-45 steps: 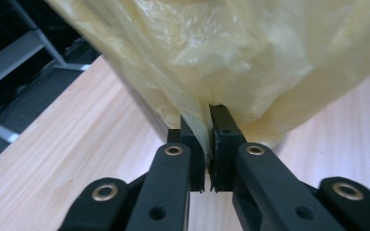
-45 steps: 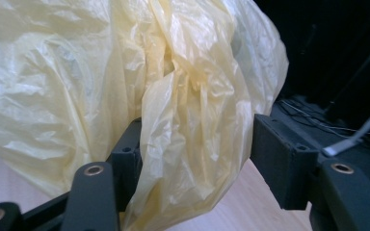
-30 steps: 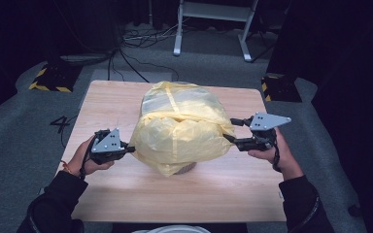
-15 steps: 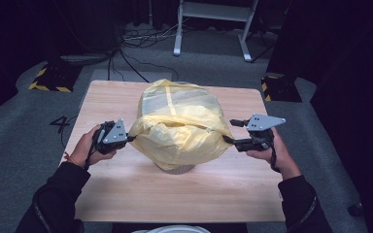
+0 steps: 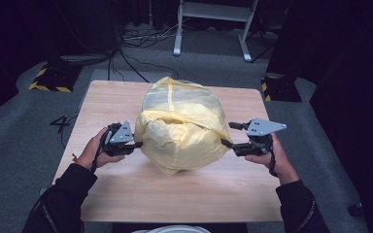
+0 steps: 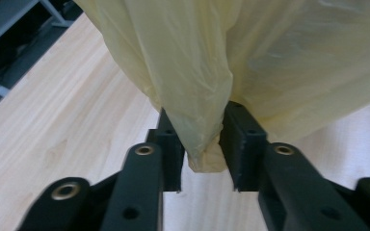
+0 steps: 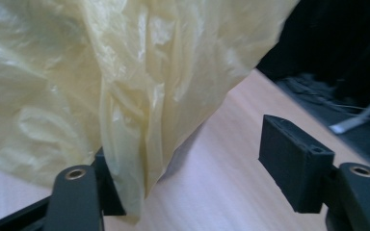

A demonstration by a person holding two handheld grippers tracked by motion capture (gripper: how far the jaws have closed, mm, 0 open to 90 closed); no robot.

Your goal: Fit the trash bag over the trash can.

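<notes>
The left hand (image 5: 93, 151) is reaching in low from the near left edge of the wooden table (image 5: 175, 194), forearm angled inward, holding the left gripper (image 5: 137, 144) level; its jaws are pinching a gathered fold of the yellow plastic bag (image 5: 182, 127), which is sitting bulging at the table's middle. On the far side, the right hand (image 5: 272, 156) is gripping the right gripper (image 5: 226, 135) pointed at the bag's right flank, jaws spread wide, one jaw touching the plastic.

bag (image 5: 182, 128): thin yellow plastic, crinkled, faint sheen | table (image 5: 175, 194): pale wood, smooth, matt | jaws: black, matt
</notes>
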